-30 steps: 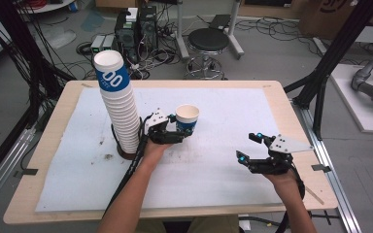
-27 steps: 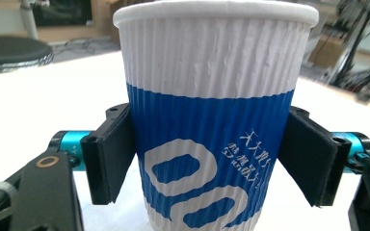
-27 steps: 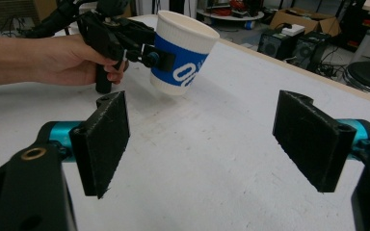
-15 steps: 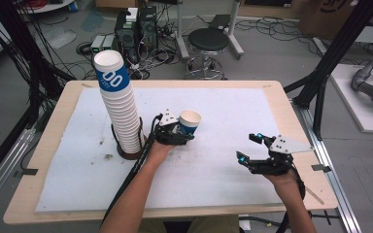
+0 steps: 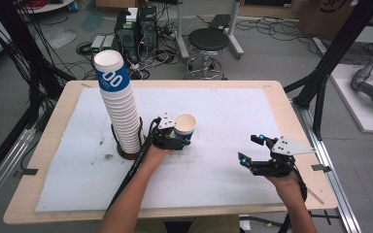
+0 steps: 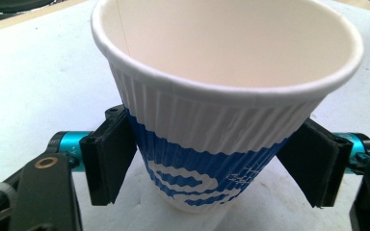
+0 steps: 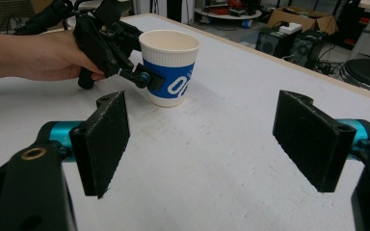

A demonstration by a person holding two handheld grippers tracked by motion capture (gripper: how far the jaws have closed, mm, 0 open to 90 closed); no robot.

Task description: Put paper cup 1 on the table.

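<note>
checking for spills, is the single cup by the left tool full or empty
Empty: the left gripper view looks straight into the cup and shows bare white walls inside. It stands upright on the table.

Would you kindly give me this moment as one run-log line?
left gripper: jaws just opening, around white-and-blue ribbed paper cup | cup: upright on white table mat | right gripper: open, nothing held

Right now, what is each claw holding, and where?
Left claw has the paper cup between its jaws at the blue band; they have just been opening, and the cup stands on the table, so a grip cannot be told. Right claw holds nothing.
</note>
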